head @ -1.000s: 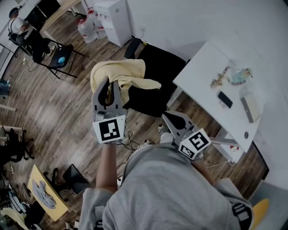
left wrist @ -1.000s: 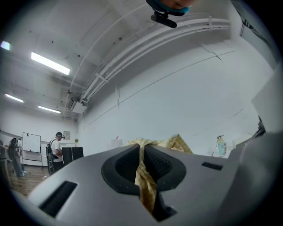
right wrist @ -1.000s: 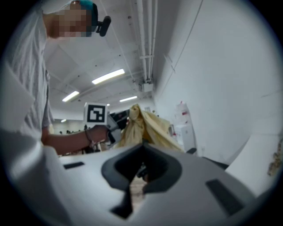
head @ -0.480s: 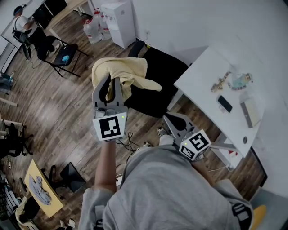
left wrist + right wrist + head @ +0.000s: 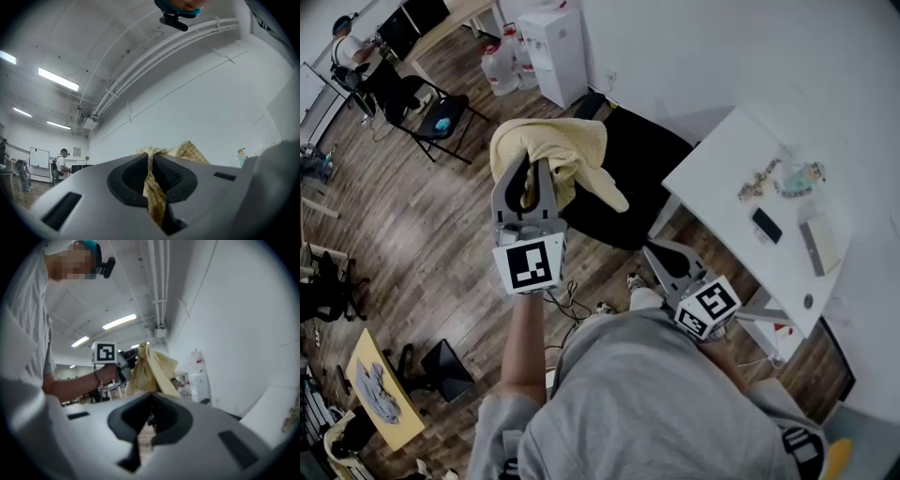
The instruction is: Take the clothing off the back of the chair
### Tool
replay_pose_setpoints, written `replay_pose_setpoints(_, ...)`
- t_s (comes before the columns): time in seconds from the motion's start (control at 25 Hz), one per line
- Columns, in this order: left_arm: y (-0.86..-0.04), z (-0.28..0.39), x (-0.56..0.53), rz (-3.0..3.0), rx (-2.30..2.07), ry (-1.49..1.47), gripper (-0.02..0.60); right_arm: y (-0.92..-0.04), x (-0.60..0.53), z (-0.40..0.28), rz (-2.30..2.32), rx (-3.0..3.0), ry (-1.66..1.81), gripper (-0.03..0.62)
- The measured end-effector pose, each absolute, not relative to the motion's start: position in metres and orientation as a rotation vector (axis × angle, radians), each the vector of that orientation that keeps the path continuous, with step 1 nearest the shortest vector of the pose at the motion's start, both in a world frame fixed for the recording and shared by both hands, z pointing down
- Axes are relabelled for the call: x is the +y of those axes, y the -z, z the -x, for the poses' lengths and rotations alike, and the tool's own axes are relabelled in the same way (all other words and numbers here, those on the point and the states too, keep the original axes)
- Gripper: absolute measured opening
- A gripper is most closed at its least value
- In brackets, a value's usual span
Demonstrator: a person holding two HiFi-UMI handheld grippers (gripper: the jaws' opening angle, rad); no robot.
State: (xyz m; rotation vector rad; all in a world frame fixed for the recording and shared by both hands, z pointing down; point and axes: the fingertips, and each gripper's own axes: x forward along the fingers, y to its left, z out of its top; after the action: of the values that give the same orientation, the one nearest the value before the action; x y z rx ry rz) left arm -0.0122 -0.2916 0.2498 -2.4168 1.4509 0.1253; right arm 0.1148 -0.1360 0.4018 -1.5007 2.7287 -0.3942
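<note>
my left hand-held gripper [image 5: 531,169] is clenched on a fold of the yellow garment [image 5: 572,150]. the garment hangs from the jaws over the black chair [image 5: 642,169], its long axis trailing down toward the seat. my right hand-held gripper [image 5: 663,251] is closed, empty, lower and well apart.

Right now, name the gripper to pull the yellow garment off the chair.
Left: the left gripper is shut on the yellow garment over the black chair; the right gripper is shut, empty, near the table.
</note>
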Motion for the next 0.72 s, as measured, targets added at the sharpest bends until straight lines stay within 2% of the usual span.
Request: replay_pose_setpoints(0.72,-0.225,0.025,-0.281,2.332,1.515,-0.188,0.055,-0.399,-0.133,-0.113,1.417,2.769,0.36,0.034)
